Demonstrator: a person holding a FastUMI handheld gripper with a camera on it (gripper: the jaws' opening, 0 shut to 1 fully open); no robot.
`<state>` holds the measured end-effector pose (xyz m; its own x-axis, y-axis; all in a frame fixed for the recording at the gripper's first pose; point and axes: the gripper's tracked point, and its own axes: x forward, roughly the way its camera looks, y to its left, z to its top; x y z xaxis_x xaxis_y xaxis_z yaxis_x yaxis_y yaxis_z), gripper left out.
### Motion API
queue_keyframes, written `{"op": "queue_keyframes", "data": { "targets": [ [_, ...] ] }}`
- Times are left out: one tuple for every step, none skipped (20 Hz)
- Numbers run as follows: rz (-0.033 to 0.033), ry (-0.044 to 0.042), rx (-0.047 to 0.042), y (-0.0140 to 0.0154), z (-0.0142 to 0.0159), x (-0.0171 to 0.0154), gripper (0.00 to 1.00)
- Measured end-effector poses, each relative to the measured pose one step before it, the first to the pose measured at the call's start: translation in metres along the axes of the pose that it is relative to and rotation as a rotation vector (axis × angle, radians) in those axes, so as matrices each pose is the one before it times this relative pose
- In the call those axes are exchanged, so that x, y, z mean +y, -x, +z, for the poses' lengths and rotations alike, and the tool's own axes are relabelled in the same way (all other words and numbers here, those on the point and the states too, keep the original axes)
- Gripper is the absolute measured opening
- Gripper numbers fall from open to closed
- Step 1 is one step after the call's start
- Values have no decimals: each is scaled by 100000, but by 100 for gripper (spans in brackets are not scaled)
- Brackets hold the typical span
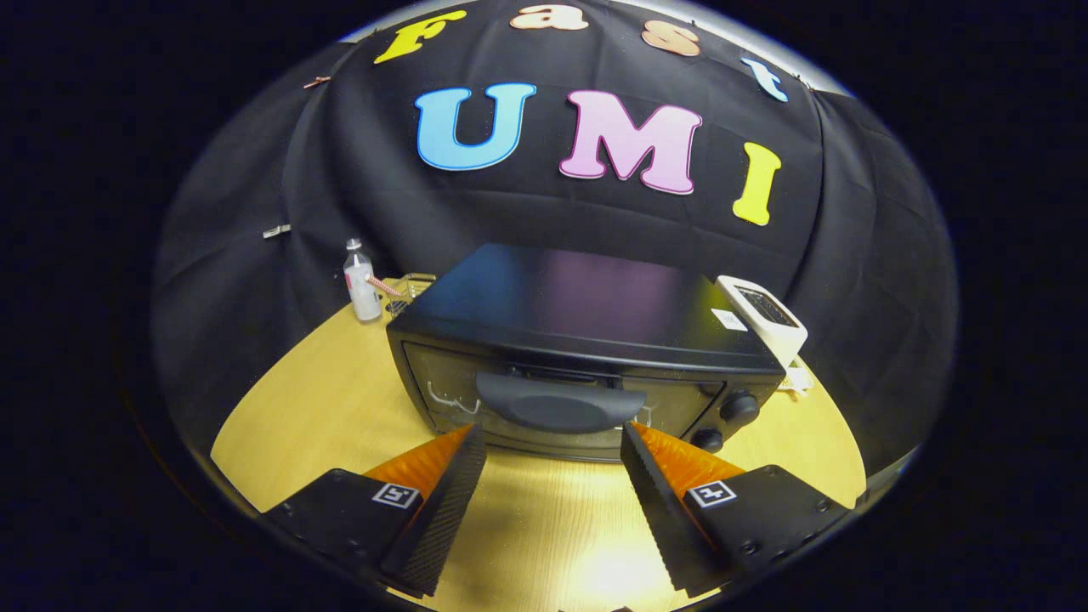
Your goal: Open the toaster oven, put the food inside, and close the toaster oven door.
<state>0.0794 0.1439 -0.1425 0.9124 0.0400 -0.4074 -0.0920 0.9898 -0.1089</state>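
A black toaster oven stands on the wooden table, just ahead of my fingers. Its glass door is closed, with a wide dark handle across the top of the door. Two round knobs sit on the right side of its front. My gripper is open, and its fingertips reach to just below the handle, one on each side of it, with nothing between them. I cannot make out any food.
A small clear bottle stands behind the oven's left corner, next to a wire rack. A white appliance stands behind the oven's right corner. The wooden table runs out on both sides of the oven.
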Motion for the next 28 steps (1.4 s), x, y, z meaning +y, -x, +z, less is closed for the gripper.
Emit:
{"op": "queue_keyframes", "data": {
  "targets": [
    [610, -884, -2469, 408, 758, 126, 98],
    [281, -799, -2069, 599, 612, -16, 98],
    [129, -806, -1919, 423, 735, -54, 98],
    [125, -620, -1941, 478, 640, -79, 98],
    [40, -578, -1656, 501, 711, -49, 98],
    [-194, -606, -1444, 432, 733, -242, 98],
    [-447, -596, -1834, 495, 871, -316, 98],
    [-294, -787, -1933, 610, 1003, -334, 98],
    [-240, -1012, -1771, 557, 941, -352, 98],
    [-473, -934, -1941, 648, 813, -577, 98],
    [-981, -1011, -2075, 838, 912, -693, 98],
    [-735, -1063, -2172, 831, 855, -705, 98],
    [-353, -853, -1735, 657, 666, -596, 98],
    [-452, -305, -1272, 592, 481, -648, 98],
    [-717, 382, -1239, 846, 426, -825, 98],
    [-1439, 108, -775, 838, 382, -1045, 98],
    [-1901, -977, -288, 718, 367, -1050, 98],
    [-1307, -2133, 83, 1035, 55, -832, 98],
    [-1095, -2798, 889, 759, -38, -628, 98],
    [-1357, -2691, 1042, 897, -88, -646, 98],
    [-1683, -1632, 148, 794, 125, -794, 98],
    [-1848, -1144, -80, 777, 142, -870, 98],
    [-1356, -223, -273, 651, 43, -669, 98],
    [-1008, 633, -658, 497, 88, -566, 97],
    [-1331, 691, -109, 363, -6, -593, 97],
    [-1213, 255, -75, 260, -47, -460, 98],
    [-858, -675, -168, 16, 58, -377, 97],
    [-419, -1450, 2, 94, 18, -18, 98]
  ]
}}
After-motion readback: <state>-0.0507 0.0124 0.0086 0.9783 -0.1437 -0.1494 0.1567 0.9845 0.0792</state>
